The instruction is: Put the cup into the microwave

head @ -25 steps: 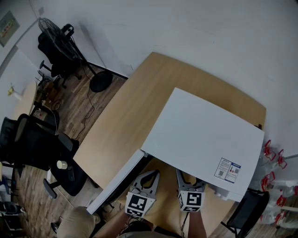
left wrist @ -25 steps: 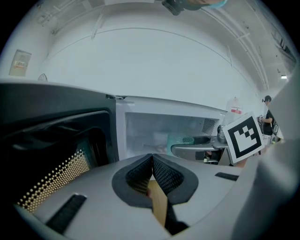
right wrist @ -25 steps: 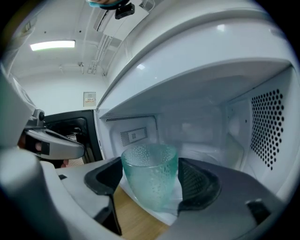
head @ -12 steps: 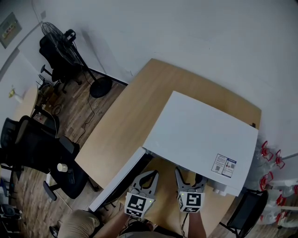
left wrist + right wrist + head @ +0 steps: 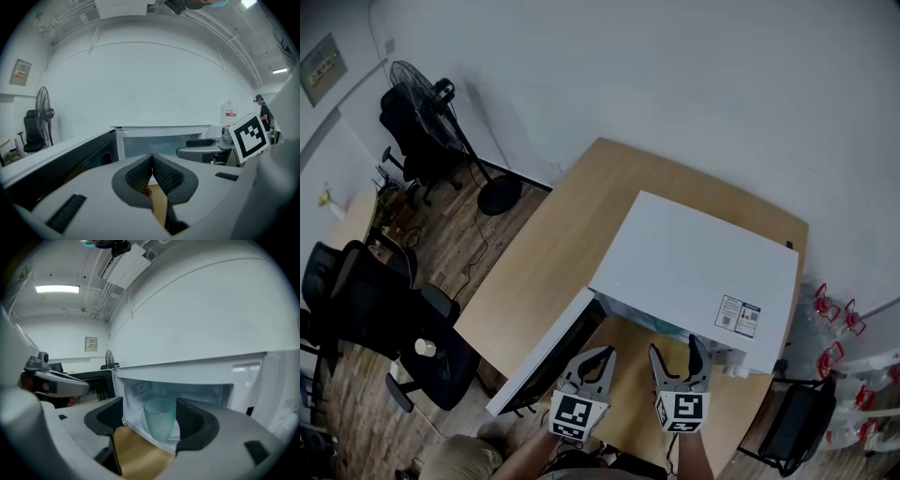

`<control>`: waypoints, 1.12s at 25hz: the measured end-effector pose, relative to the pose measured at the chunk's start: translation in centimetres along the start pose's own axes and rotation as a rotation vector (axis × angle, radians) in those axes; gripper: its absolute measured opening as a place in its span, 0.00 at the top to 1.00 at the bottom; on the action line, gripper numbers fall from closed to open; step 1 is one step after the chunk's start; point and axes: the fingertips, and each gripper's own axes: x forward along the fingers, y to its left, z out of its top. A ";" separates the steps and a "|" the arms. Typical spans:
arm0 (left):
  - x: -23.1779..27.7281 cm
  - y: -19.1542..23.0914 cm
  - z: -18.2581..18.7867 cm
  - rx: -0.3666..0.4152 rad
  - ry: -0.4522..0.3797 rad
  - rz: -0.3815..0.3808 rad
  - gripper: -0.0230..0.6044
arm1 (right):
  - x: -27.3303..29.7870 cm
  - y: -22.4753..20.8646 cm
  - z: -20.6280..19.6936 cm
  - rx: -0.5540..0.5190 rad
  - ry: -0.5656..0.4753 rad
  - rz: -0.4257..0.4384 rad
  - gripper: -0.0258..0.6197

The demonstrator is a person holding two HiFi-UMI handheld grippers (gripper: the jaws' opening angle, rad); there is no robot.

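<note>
Right gripper (image 5: 149, 416) is holding its jaws spread, gripping nothing. Ahead of them, the translucent pale-green glass cup (image 5: 161, 420) is standing upright inside the white box-shaped microwave (image 5: 694, 262). Left gripper (image 5: 152, 171) is keeping its jaws pressed together, empty. Placement appears done. The next move is likely backing the right gripper out, then swinging the open dark-windowed door (image 5: 548, 352) shut.

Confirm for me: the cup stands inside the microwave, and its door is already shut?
Not quite. The cup does stand inside the microwave, but the door is open, swung out to the left, as the head view shows.
</note>
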 end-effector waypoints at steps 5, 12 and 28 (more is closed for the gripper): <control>-2.2 -0.8 1.0 0.014 -0.034 -0.007 0.93 | -2.9 0.9 1.4 -0.009 -0.022 -0.005 0.42; -5.4 -2.8 2.0 0.033 -0.078 -0.032 0.93 | -7.8 2.1 3.6 -0.025 -0.070 -0.036 0.55; -13.7 -7.4 2.8 0.095 -0.153 -0.093 0.93 | -19.3 4.7 4.6 -0.065 -0.131 -0.150 0.79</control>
